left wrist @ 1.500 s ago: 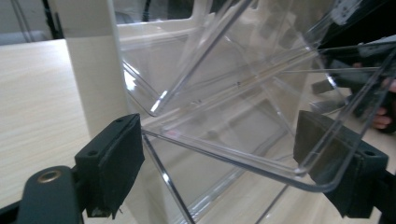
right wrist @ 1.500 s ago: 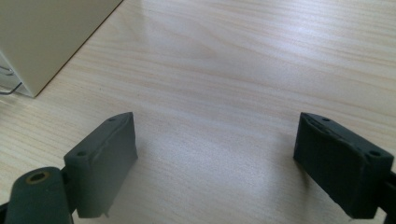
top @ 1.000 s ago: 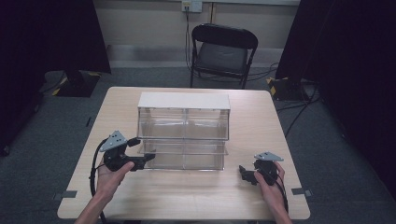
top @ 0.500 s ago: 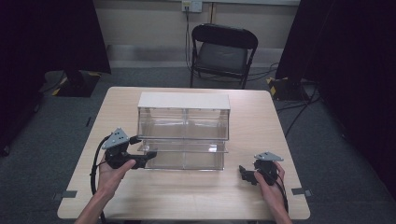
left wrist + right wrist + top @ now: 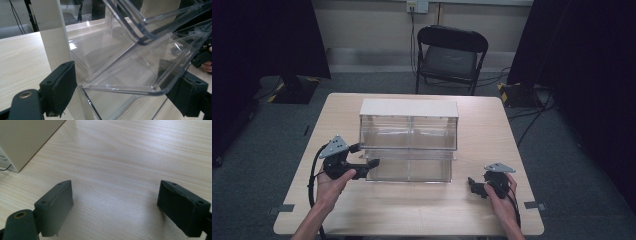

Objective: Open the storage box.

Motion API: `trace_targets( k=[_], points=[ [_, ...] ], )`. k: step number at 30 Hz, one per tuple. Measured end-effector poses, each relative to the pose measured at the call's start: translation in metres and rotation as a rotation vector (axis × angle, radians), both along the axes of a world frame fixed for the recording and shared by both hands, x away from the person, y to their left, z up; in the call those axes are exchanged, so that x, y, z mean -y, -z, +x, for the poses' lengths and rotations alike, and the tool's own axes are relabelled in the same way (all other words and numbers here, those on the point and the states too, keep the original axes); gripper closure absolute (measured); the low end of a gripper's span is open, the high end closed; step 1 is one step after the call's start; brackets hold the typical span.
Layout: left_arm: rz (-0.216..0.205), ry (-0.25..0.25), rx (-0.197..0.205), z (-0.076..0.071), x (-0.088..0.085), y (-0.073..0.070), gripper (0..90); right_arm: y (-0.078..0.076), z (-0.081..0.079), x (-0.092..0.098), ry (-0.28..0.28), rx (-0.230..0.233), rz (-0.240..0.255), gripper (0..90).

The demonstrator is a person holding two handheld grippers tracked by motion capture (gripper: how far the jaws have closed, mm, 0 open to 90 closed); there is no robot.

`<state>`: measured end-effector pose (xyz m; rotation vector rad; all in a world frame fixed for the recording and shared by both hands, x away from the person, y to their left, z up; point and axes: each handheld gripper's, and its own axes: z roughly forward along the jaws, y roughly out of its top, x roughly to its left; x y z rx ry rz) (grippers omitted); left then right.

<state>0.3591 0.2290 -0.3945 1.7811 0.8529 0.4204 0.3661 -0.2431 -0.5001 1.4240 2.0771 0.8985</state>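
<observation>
the left tool [image 5: 371, 164], jaws wide, straddles the near-left corner of the lower clear drawer [image 5: 140, 72]: light, stiff, slippery plastic, best pinched at its front lip; right tool [image 5: 475, 185] rests wide on the bench [image 5: 412, 210].

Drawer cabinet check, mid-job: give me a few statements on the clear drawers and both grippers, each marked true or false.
1. The left gripper is at the lower left drawer of the cabinet, with the drawer's front edge between its open jaws. True.
2. The right gripper is shut on a drawer. False: it is open over bare table, apart from the cabinet.
3. The lower left drawer is tipped out of the cabinet. True.
4. The drawers are packed with parts. False: those in view look empty.
</observation>
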Motion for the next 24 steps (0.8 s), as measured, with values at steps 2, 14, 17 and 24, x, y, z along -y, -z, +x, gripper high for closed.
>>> trace_targets(
  k=[2, 14, 17, 24],
  points=[
    [-0.006, 0.001, 0.002, 0.0003, -0.0001, 0.0001, 15.4, 0.0000, 0.0000, 0.0000, 0.000, 0.000, 0.000, 12.4],
    [-0.014, -0.002, 0.003, 0.0001, -0.0002, -0.0006, 15.4, 0.0000, 0.0000, 0.0000, 0.000, 0.000, 0.000, 12.4],
    [-0.015, -0.002, 0.003, 0.0001, -0.0006, -0.0012, 15.4, 0.0000, 0.0000, 0.0000, 0.000, 0.000, 0.000, 12.4],
    [-0.023, 0.004, 0.015, -0.0005, 0.0013, -0.0062, 15.3, 0.0000, 0.0000, 0.0000, 0.000, 0.000, 0.000, 12.4]
  ],
)
